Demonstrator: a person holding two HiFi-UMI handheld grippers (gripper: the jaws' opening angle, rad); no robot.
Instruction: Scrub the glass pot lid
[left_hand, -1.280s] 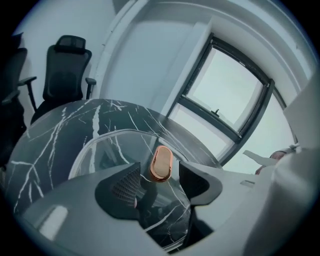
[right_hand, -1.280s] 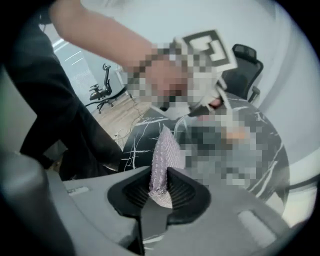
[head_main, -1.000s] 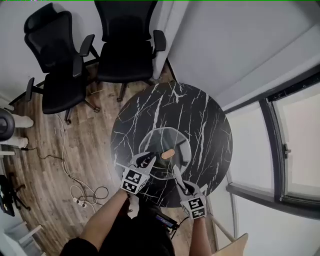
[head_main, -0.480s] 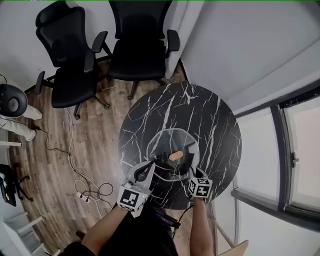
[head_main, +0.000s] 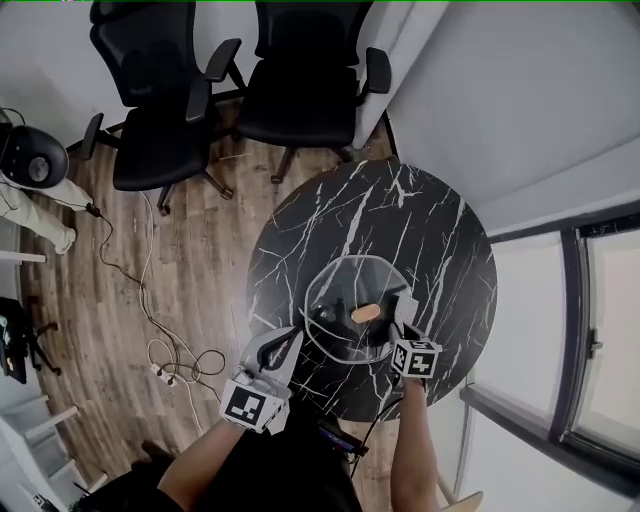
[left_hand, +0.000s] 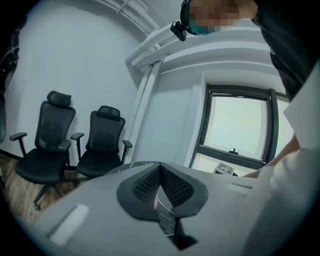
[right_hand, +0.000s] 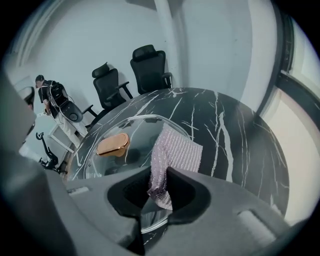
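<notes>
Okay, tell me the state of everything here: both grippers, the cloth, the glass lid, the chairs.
left gripper: shut, nothing between its jaws.
right gripper: shut on the scrub cloth.
scrub cloth: pinched at one end, free end over the lid's rim.
glass pot lid: lying on the table, knob up.
office chairs: upright, unoccupied.

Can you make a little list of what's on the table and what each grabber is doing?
Table: round black marble-patterned table
Lid: clear round glass pot lid with copper-coloured knob, lying flat on the table
Right gripper: shut on pale purple knitted scrub cloth, which lies over the lid's edge
Left gripper: shut, nothing between its jaws
</notes>
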